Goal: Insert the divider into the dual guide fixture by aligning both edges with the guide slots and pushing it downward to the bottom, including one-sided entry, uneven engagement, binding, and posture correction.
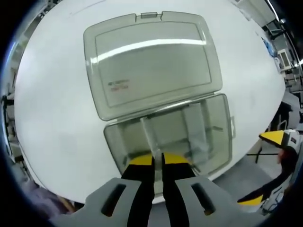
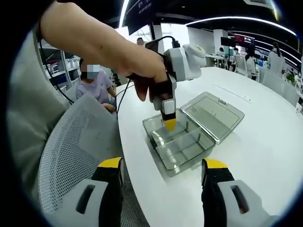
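Divider, thin clear plastic strip (image 1: 149, 137) — upright inside smoky transparent plastic box (image 1: 215, 142) on white table (image 1: 52, 118), top edge pinched by left gripper (image 1: 157, 163). Right gripper (image 2: 163, 172) spread, empty, hanging back. Looks light, stiff, slippery — best held top-centre, squarely.

An open-plan office or showroom: long white bench (image 2: 265, 142), mesh chair (image 2: 75, 146), ceiling light strips (image 2: 236, 20), people at distant desks (image 2: 227, 59).

White table (image 2: 265, 142), mesh chair (image 2: 71, 156), ceiling light strips (image 2: 236, 20).
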